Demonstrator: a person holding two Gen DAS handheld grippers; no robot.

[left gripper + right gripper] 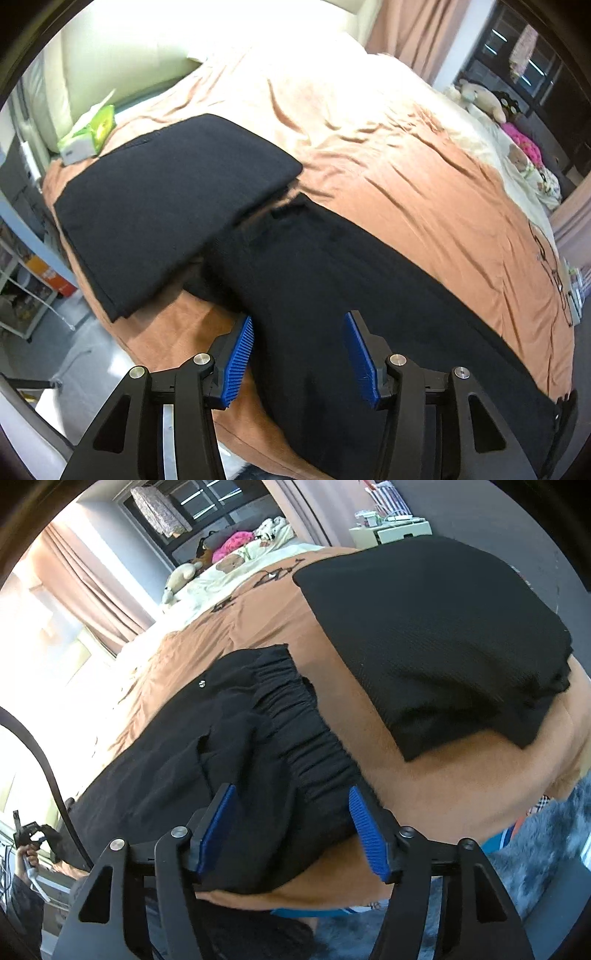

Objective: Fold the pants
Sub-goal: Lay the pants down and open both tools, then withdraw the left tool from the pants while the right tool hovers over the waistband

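- Blue pads of the left tongs [299,360] sit closest, spread partway with nothing gripped, hovering over the leg end of the black pants [351,295].
- Right tongs [293,829] are also released, parted over the elastic waistband [295,716], maybe brushing it, hard to tell.
- Pants lie stretched along the near edge of the bed [406,166], with another folded black garment [166,199] just beside them.
- For a clean fold I'd pinch both ends at once and keep the edges lined up.
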